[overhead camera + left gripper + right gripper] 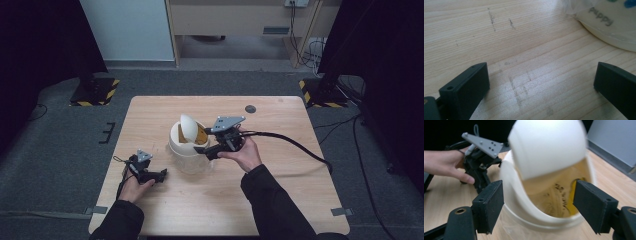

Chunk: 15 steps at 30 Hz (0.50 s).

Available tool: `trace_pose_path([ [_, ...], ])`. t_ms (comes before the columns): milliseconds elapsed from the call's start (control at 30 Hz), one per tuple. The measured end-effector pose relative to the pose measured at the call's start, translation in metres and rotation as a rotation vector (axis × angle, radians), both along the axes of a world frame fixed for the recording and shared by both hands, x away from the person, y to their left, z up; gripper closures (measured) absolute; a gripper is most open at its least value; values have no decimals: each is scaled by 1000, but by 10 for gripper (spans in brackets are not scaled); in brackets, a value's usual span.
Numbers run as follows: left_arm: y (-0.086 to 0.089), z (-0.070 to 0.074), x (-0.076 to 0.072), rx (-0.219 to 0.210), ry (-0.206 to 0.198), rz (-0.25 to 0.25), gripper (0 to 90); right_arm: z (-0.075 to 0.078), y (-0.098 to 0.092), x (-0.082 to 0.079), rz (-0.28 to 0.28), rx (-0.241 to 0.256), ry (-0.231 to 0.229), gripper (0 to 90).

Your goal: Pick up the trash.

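Note:
A small white bin (186, 149) with a swing lid (188, 126) stands at the table's middle. The lid (549, 145) is tipped up, and the yellowish inside (554, 192) shows below it. My right gripper (204, 142) is open at the bin's right side, with its jaws either side of the opening (539, 207) and nothing held. My left gripper (161, 175) rests low on the table left of the bin, open and empty (541, 82). The bin's base (609, 27), with thin clear plastic around it, is ahead of it to the right.
The wooden table (280, 190) has bare room in front and at the right. A black cable (295, 145) trails right from my right gripper. A dark round mark (250, 108) lies near the far edge. Stand bases with hazard tape (95, 90) sit on the floor beyond.

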State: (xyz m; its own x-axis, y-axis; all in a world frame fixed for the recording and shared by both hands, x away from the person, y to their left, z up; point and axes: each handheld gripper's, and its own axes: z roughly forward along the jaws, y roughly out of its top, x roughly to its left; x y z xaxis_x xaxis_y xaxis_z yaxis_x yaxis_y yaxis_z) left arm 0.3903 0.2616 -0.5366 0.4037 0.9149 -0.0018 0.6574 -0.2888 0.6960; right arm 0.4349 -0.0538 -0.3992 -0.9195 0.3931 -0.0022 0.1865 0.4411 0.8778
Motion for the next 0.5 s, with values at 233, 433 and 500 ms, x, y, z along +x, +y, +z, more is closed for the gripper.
trace_pose_path([
  [233,0,0,0,0,0,0,0,11,-37,0,-79,53,-21,235],
  [433,0,0,0,0,0,0,0,15,-72,-8,-148,76,-41,235],
  [500,0,0,0,0,0,0,0,13,-83,-13,-165,74,-38,232],
])
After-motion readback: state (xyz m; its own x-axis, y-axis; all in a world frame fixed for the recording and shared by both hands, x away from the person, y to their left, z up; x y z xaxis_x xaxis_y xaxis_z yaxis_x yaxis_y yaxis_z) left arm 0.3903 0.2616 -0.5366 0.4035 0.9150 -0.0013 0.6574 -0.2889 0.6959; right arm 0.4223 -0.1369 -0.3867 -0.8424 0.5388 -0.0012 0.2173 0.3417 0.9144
